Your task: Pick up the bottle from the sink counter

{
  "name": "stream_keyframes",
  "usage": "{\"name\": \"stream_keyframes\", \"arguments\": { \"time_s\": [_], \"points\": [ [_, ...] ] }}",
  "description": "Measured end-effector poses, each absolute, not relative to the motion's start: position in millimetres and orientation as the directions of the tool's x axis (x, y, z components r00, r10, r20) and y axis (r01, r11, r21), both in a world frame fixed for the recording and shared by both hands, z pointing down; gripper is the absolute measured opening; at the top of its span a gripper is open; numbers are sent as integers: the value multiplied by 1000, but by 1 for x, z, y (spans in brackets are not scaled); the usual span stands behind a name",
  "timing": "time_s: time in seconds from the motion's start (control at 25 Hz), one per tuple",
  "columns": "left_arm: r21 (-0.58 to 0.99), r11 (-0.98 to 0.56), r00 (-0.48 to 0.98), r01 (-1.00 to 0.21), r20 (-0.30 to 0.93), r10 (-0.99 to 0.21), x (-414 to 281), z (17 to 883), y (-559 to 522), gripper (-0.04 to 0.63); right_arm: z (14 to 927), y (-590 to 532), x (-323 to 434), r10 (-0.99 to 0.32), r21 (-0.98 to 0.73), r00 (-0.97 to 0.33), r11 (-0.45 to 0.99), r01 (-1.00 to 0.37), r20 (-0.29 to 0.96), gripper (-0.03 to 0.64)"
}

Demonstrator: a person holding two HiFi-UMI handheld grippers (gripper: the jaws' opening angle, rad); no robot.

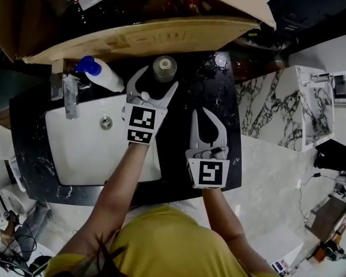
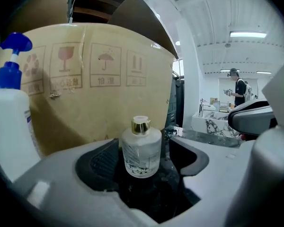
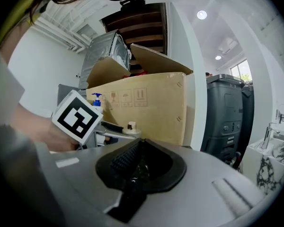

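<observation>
A small frosted glass bottle with a gold cap stands upright on the black sink counter, close to a cardboard box. My left gripper reaches over the counter, one jaw on each side of the bottle. In the left gripper view the bottle sits between the dark pads with a gap on both sides, so this gripper is open. My right gripper lies low over the counter to the right of the bottle. Its jaws meet with nothing between them.
A white pump bottle with a blue head stands left of the glass bottle, beside the faucet and the white basin. The large cardboard box walls off the back. A marble unit stands at the right.
</observation>
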State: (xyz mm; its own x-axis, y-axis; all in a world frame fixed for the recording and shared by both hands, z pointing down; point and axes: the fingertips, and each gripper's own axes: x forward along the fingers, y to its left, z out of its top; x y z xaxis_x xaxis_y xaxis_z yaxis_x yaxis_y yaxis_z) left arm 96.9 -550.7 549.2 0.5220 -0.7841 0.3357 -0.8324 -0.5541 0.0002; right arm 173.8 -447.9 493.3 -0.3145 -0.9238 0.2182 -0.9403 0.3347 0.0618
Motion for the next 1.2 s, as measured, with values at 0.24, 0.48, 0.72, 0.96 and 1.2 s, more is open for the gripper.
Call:
{"name": "stream_keyframes", "arguments": {
  "time_s": [0.24, 0.48, 0.72, 0.96, 1.2],
  "points": [
    [-6, -556, 512, -831, 383, -769, 103, 558, -569, 344, 495, -450, 180, -927, 58, -302, 322, -945, 222, 17],
    [-1, -563, 517, -826, 395, -759, 107, 562, -576, 337, 493, -452, 185, -930, 57, -289, 309, -949, 225, 18],
    [-18, -578, 523, -816, 400, -752, 108, 562, -574, 333, 483, -448, 187, -936, 63, -285, 303, -951, 207, 17],
    [-35, -596, 540, -802, 384, -749, 110, 547, -555, 331, 465, -433, 191, -945, 73, -270, 287, -955, 184, 17],
    [-26, -621, 578, -783, 337, -743, 113, 508, -511, 331, 456, -411, 204, -959, 82, -229, 245, -966, 170, 15]
  ]
}}
